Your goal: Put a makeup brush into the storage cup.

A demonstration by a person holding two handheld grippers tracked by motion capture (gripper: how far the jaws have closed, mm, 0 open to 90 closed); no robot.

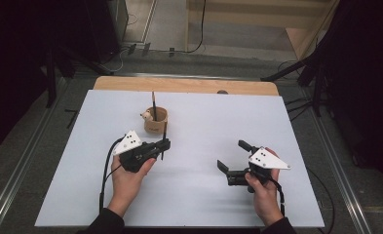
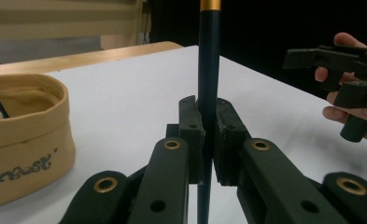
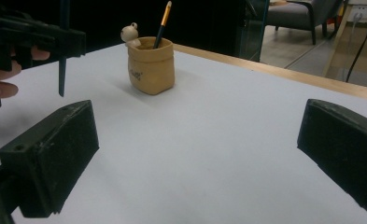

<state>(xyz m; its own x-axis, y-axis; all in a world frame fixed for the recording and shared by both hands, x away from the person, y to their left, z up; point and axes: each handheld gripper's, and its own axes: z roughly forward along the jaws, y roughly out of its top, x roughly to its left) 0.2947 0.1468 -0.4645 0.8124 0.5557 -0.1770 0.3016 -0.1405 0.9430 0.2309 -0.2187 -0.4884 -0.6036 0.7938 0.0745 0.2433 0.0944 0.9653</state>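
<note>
Between my left gripper (image 2: 208,140)'s black fingers (image 2: 191,135) I clamp a slim dark pen with a gold band (image 2: 208,70), upright, pads pressing it from both sides. From above, that gripper (image 1: 162,145) sits at about seven o'clock from the table's middle, just at five o'clock of the tan soft fabric cup (image 1: 155,120), which holds another dark pen (image 1: 153,103) and a small pale figure (image 1: 145,116). My right gripper (image 1: 232,156), at about five o'clock on the white table (image 1: 203,195), has its fingers (image 3: 50,158) spread wide, nothing between them, clear of the tabletop's things. The cup stands well apart from it.
</note>
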